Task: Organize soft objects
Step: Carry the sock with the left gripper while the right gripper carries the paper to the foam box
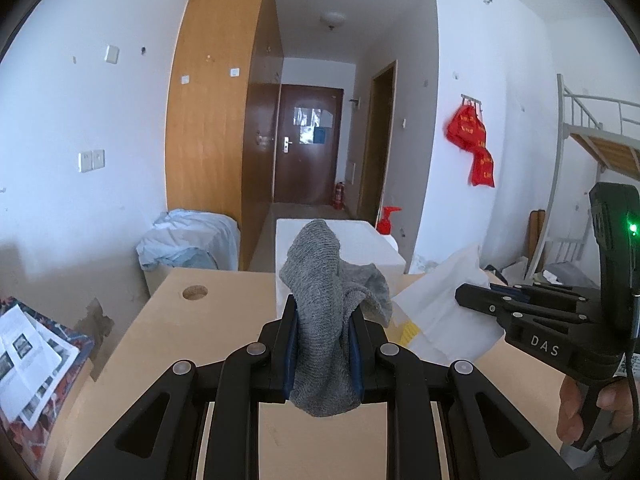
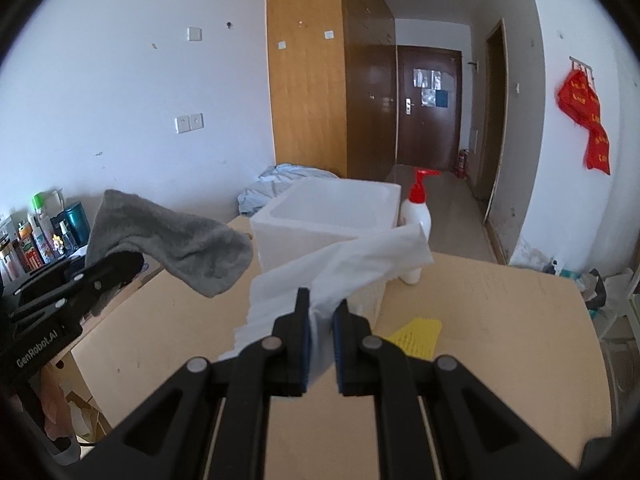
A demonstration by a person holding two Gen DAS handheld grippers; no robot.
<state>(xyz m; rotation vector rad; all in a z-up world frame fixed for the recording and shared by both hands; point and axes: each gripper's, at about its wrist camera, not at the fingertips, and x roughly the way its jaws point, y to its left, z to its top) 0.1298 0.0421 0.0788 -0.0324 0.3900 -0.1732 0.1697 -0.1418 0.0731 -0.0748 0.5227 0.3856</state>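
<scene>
A grey sock [image 1: 320,280] hangs clamped between the blue pads of my left gripper [image 1: 322,304], raised above the tan table [image 1: 224,320]. The right wrist view shows the same sock [image 2: 180,248] drooping from the left gripper [image 2: 116,268] at the left. My right gripper [image 2: 322,300] is shut on a white tissue sheet [image 2: 340,260], which trails up and to the right in front of a white foam box [image 2: 332,208]. In the left wrist view the right gripper [image 1: 464,294] sits at the right, against the white tissue [image 1: 444,300].
A white pump bottle with a red top [image 2: 416,216] stands beside the box. A yellow packet [image 2: 416,336] lies on the table [image 2: 500,320]. Several small bottles [image 2: 44,232] crowd the left. A pale blue cloth bundle [image 1: 188,240] and a wooden wardrobe [image 1: 216,100] lie beyond.
</scene>
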